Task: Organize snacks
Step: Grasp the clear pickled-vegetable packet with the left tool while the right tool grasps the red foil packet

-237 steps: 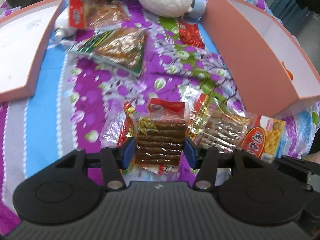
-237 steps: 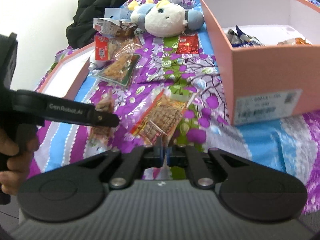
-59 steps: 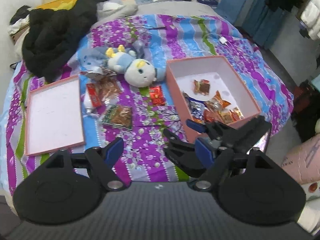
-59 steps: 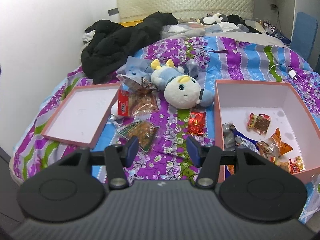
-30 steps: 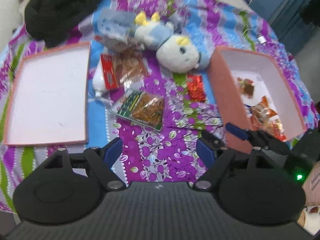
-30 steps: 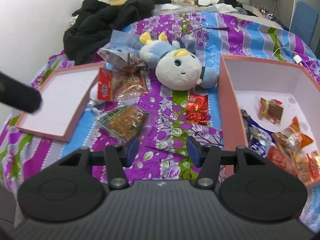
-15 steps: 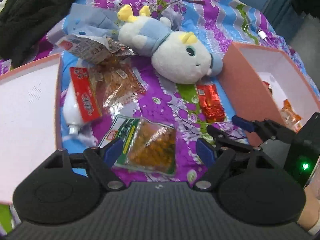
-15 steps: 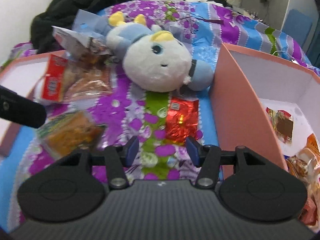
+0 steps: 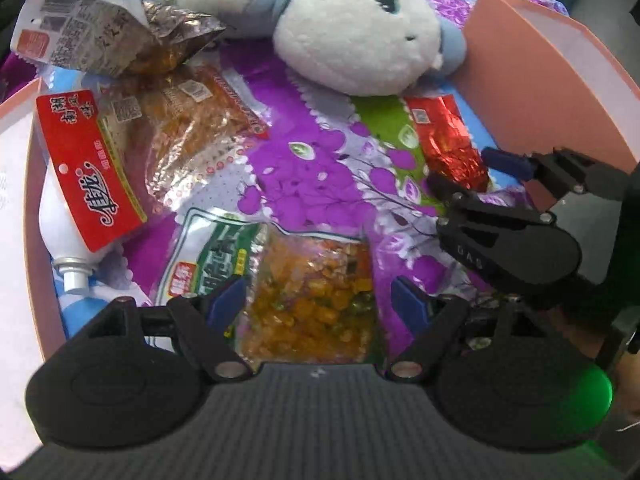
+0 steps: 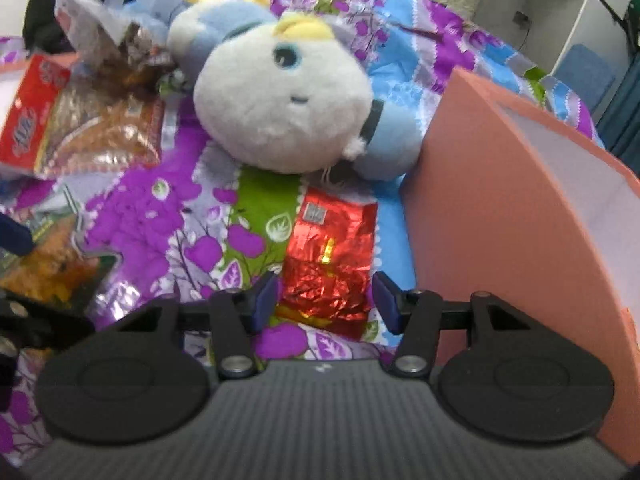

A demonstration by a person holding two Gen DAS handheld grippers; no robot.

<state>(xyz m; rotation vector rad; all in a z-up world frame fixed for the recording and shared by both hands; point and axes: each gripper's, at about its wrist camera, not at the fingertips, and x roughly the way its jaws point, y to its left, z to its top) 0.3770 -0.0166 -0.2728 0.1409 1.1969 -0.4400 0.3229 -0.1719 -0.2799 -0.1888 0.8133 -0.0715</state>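
Observation:
A clear bag with a green label and orange snack pieces (image 9: 308, 292) lies flat on the purple flowered bedspread. My left gripper (image 9: 318, 306) is open and low over it, one blue pad on each side, neither pressing. A red foil packet (image 10: 328, 256) lies just left of the pink box (image 10: 480, 208). My right gripper (image 10: 326, 298) straddles its near end, open, with small gaps at both pads. In the left wrist view the right gripper (image 9: 468, 172) reaches in from the right at the red foil packet (image 9: 444, 136).
A white and blue plush toy (image 9: 352, 28) lies behind the packets against the pink box (image 9: 540, 60). At left are a red-labelled snack bag (image 9: 160, 128), a crumpled grey bag (image 9: 92, 36), a white bottle (image 9: 60, 220) and the pink box lid (image 9: 28, 184).
Both grippers have dropped closer to the bedspread. The left one now frames the green-labelled bag and the right one frames the red foil packet. Neither jaw width has visibly changed.

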